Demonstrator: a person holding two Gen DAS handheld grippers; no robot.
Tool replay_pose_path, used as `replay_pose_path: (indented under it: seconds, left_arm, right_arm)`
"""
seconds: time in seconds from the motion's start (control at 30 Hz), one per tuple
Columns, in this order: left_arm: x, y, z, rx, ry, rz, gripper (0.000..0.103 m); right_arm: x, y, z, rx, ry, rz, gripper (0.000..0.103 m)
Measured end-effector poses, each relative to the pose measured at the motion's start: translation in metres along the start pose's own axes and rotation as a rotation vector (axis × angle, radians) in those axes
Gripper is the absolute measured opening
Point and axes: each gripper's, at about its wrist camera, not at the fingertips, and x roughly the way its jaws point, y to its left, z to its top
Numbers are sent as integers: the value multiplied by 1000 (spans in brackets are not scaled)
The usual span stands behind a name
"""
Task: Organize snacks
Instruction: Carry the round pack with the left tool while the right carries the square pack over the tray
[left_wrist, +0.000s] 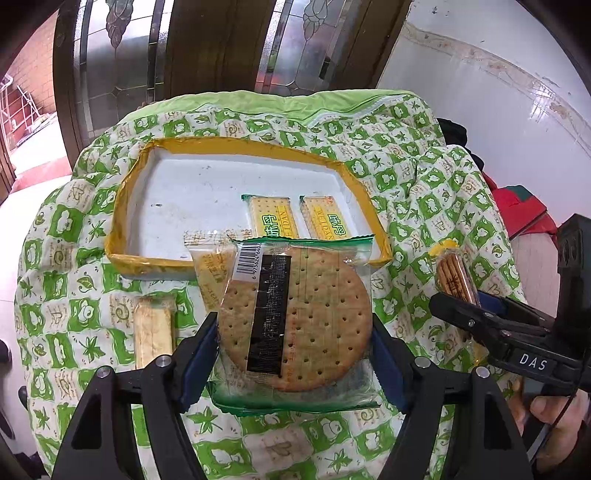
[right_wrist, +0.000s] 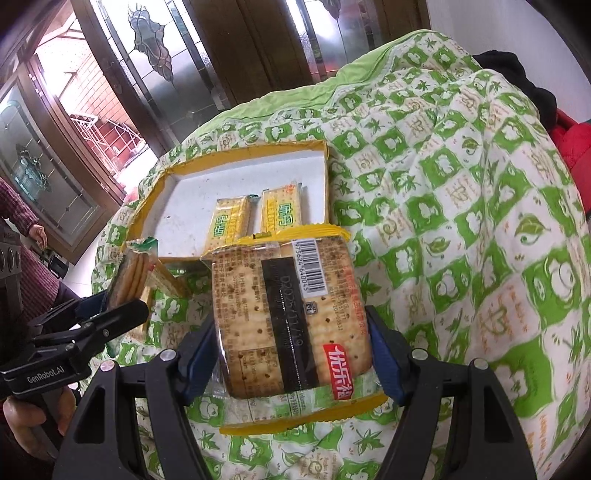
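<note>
My left gripper (left_wrist: 293, 326) is shut on a round cracker pack (left_wrist: 314, 295) with green seams, held above the green checked cloth (left_wrist: 424, 206) in front of the yellow-rimmed tray (left_wrist: 236, 147). Two yellow cracker packs (left_wrist: 271, 218) (left_wrist: 323, 216) lie in the tray's right half. My right gripper (right_wrist: 291, 326) is shut on a square cracker pack (right_wrist: 258, 295) with yellow seams, to the right of the tray (right_wrist: 251, 149). In each view the other gripper shows edge-on: the right gripper (left_wrist: 465, 301) and the left gripper (right_wrist: 114, 301).
A clear-wrapped cracker pack (left_wrist: 210, 266) leans on the tray's front rim, and a pale bar pack (left_wrist: 153, 332) lies on the cloth to the left. A red item (left_wrist: 524, 210) and dark clothing (right_wrist: 517, 74) sit at the cloth's right edge. Wooden glazed doors (left_wrist: 214, 55) stand behind.
</note>
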Motion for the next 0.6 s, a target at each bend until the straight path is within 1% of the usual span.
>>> replay_pose_path:
  seconds: [0.6]
  left_arm:
    - [10, 12, 21, 1, 3, 12, 79]
  right_arm:
    - [12, 7, 27, -9, 6, 5, 73]
